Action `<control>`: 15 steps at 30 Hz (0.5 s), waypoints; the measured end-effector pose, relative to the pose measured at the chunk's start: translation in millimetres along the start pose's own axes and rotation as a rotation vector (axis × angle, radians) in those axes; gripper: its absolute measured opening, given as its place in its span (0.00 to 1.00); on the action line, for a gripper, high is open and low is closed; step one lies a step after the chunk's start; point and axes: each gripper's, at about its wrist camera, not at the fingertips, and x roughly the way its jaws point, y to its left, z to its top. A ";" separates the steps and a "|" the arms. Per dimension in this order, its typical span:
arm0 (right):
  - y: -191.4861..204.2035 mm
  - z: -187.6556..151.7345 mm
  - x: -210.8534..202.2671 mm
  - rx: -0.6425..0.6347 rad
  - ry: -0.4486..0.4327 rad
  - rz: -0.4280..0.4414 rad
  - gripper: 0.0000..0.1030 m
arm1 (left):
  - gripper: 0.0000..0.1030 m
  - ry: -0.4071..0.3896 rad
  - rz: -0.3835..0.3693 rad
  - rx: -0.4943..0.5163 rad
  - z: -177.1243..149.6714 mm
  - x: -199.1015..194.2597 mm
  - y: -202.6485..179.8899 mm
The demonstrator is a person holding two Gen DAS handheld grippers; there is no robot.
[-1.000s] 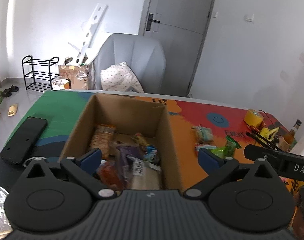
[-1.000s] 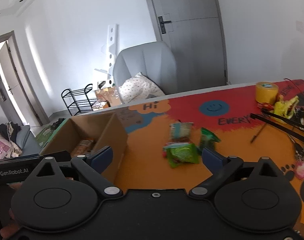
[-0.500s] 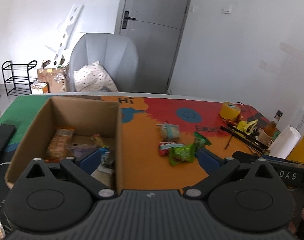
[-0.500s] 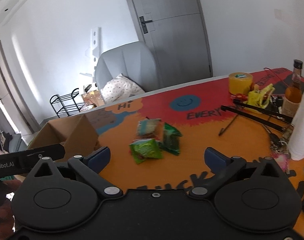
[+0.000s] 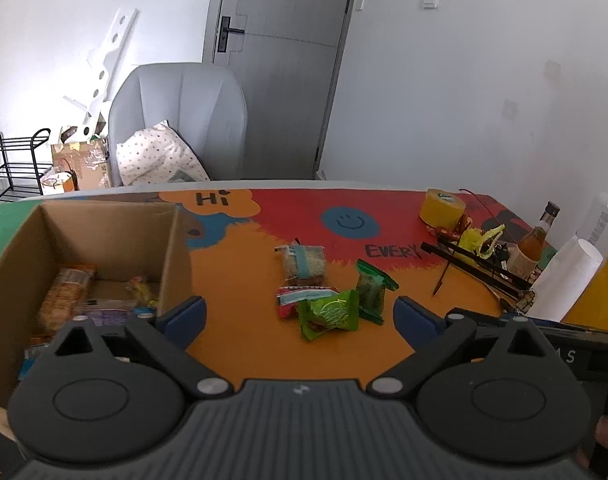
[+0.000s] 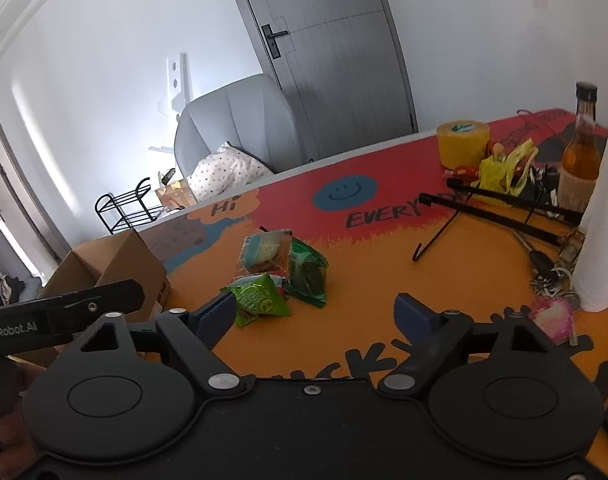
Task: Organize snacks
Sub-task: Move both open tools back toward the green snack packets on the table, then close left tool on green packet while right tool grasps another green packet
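Snacks (image 5: 330, 312) beside cardboard box (image 5: 175, 248)

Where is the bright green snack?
In the left wrist view, the bright green snack packet lies mid-table, right of the cardboard box, touching the dark green packet.

An open cardboard box (image 5: 103, 236) stood at the table's left, holding several wrapped snacks (image 5: 65, 294) on its floor. To its right, four packets lay clustered on the orange surface: a tan cracker pack with a teal band (image 5: 305, 264), a dark green sachet (image 5: 371, 290), a red-and-white wrapper (image 5: 291, 300), and a bright green pouch (image 5: 330, 314) overlapping it
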 end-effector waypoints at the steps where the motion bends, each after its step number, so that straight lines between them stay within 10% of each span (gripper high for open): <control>1: -1.5 -0.2 2.1 0.003 0.001 0.002 0.82 | 0.97 0.003 0.001 -0.002 -0.1 3.9 -1.0; 15: -26.6 0.5 36.3 0.029 0.026 0.028 0.79 | 0.90 0.057 0.013 -0.014 -3.0 59.3 -13.2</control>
